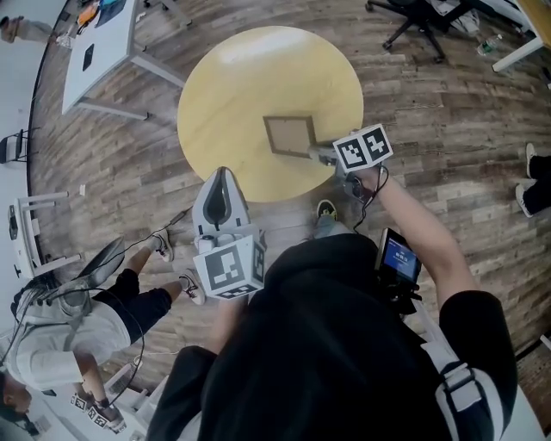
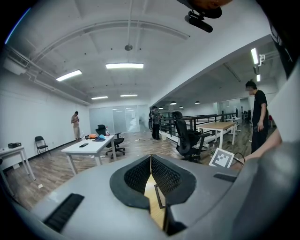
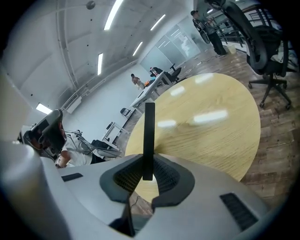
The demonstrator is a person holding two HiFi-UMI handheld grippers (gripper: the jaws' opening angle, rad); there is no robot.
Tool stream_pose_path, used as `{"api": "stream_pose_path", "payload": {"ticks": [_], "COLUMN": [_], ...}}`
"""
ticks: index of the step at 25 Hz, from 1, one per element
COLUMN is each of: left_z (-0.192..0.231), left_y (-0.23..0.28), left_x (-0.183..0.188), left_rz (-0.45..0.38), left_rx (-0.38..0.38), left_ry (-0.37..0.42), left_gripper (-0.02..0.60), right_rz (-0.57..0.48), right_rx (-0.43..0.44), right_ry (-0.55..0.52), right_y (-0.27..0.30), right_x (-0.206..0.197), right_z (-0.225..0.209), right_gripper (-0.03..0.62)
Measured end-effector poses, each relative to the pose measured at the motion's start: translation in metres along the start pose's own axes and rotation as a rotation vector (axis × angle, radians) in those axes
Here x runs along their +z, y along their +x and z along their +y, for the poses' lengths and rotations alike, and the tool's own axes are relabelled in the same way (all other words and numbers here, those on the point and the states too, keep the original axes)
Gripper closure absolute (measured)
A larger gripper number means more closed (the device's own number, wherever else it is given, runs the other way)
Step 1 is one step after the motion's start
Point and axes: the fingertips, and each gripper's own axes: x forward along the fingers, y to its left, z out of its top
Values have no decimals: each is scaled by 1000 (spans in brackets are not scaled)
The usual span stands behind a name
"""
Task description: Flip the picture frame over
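1. One picture frame [image 1: 290, 136] lying flat on the one round table [image 1: 241, 86], toward its near edge.
2. Two grippers up: right gripper [image 1: 320, 155] clamped narrow on the frame's near right corner.
3. Left gripper [image 1: 222, 176] jaws pressed together, gripping nothing, by the table's near edge.

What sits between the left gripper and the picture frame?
Only bare yellow tabletop, seen in the head view; the left gripper hangs shut at the table's near edge, apart from the picture frame.

Round yellow table [image 1: 232, 86] on wood-plank floor [image 1: 448, 121]. White desk [image 1: 108, 73] upper left. Black office chair [image 1: 417, 21] upper right. Seated person [image 1: 65, 336] lower left. Shoes [image 1: 523, 198] at right edge.
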Motion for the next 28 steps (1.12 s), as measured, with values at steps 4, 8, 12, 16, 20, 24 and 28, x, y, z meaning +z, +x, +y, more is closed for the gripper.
{"api": "stream_pose_path", "payload": {"ticks": [4, 8, 12, 16, 20, 24, 28], "left_z": [2, 4, 6, 10, 12, 17, 17], "left_y": [4, 6, 7, 7, 5, 4, 3], "left_x": [0, -1, -3, -2, -2, -2, -2], "left_rz": [7, 9, 16, 18, 19, 20, 19], "left_rx": [5, 14, 17, 20, 24, 34, 36], "left_ry": [6, 7, 8, 8, 8, 1, 5], "left_gripper": [558, 558, 558, 558, 558, 558, 558], "right_rz": [33, 70, 117, 157, 207, 247, 285], "right_rx": [-28, -62, -128, -190, -237, -268, -303], "right_ry": [17, 21, 4, -12, -33, -77, -164], "right_y": [4, 9, 11, 15, 18, 23, 24], "right_x": [-4, -11, -22, -30, -39, -35, -29], "right_z": [-13, -26, -44, -58, -65, -65, -66], "right_gripper": [520, 520, 519, 519, 516, 513, 508]}}
